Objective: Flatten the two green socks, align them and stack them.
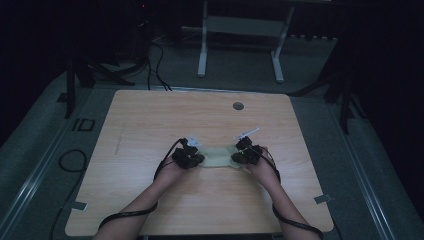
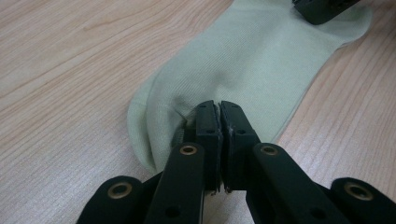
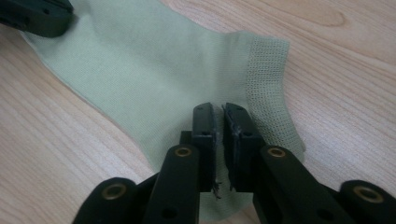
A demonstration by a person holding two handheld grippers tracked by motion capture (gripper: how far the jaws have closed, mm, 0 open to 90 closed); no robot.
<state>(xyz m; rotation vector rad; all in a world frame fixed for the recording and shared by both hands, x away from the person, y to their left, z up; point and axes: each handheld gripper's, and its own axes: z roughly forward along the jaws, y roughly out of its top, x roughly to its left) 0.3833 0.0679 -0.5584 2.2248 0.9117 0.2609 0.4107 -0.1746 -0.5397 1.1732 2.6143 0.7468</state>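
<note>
A pale green sock point(image 1: 216, 156) lies flat across the middle of the wooden table point(image 1: 150, 120), between the two hand-held grippers. In the left gripper view, my left gripper point(image 2: 218, 109) is shut on the sock's point(image 2: 261, 60) rounded toe end, where the fabric puckers at the jaw tips. My right gripper point(image 3: 219, 112) rests over the sock point(image 3: 154, 70) beside the ribbed cuff point(image 3: 268, 79). Its jaws stand a narrow slit apart, and the cloth there looks smooth. Whether its pads pinch fabric is unclear. From above, the left gripper point(image 1: 199, 159) and the right gripper point(image 1: 235, 159) face each other.
A round grommet hole point(image 1: 238, 106) sits near the table's far edge. Beyond the table stands a white metal frame point(image 1: 202, 55) on the dark floor. Cables point(image 1: 70, 160) trail on the floor at the left, and a cable hangs from each forearm.
</note>
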